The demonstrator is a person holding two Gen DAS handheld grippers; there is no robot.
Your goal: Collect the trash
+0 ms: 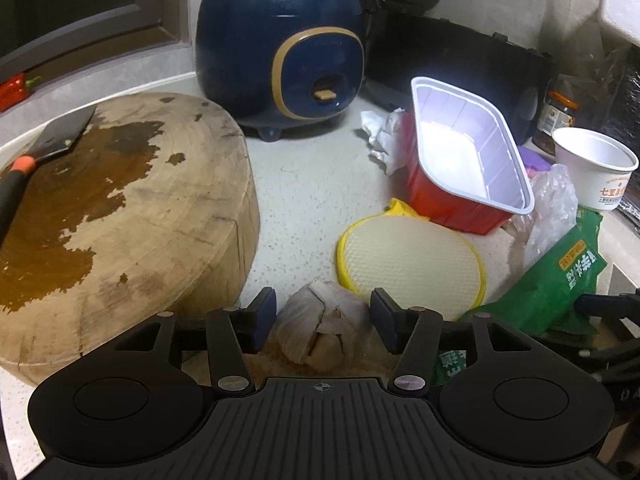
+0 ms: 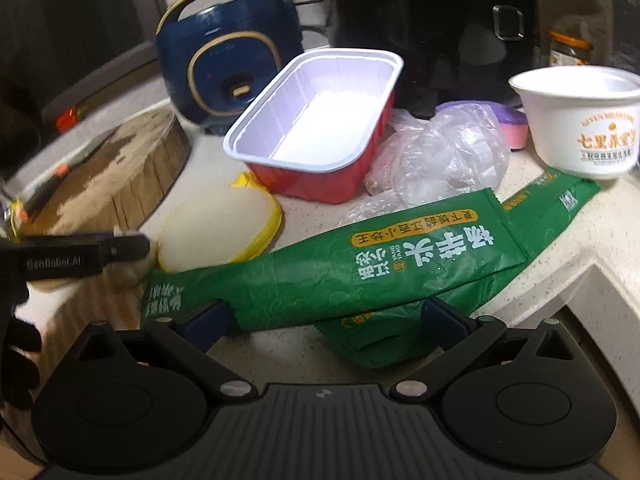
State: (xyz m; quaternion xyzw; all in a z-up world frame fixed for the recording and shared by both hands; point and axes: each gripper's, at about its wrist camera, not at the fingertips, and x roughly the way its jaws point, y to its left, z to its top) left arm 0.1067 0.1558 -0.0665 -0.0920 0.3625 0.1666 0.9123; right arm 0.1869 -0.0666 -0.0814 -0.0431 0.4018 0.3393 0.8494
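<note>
1. The left gripper (image 1: 323, 318) stands with its jaws spread wide, and a pale papery garlic bulb (image 1: 320, 332) sits between the blue pads without either pad touching it.
2. At 1 o'clock of that gripper lies a round cream sponge with a yellow rim (image 1: 412, 264), flat on the speckled white stone counter (image 1: 304, 208).
3. At 10 o'clock stands a thick round wooden chopping block (image 1: 120, 216), wet-stained on top, with a dark cleaver with an orange-and-black handle (image 1: 48, 144) resting on it.
4. At 12 o'clock, further back, sits a navy-blue rice cooker with gold trim (image 1: 280, 60).
5. The right gripper (image 2: 326, 320) is also fully spread; a long green plastic snack wrapper with white lettering (image 2: 360, 268) lies across the gap in front of the pads, and I cannot tell whether either pad touches it.
6. A second green wrapper (image 2: 552, 204) lies partly under the first one, reaching toward 2 o'clock.
7. At 12 o'clock stands an empty rectangular red plastic tray with a white inside (image 2: 320, 128), tilted.
8. At 1 o'clock a crumpled clear plastic bag (image 2: 440, 152) lies just beside the tray.
9. At 2 o'clock stands a white paper cup with orange print (image 2: 580, 128).
10. Behind the tray sits a large black pot (image 2: 432, 40).
</note>
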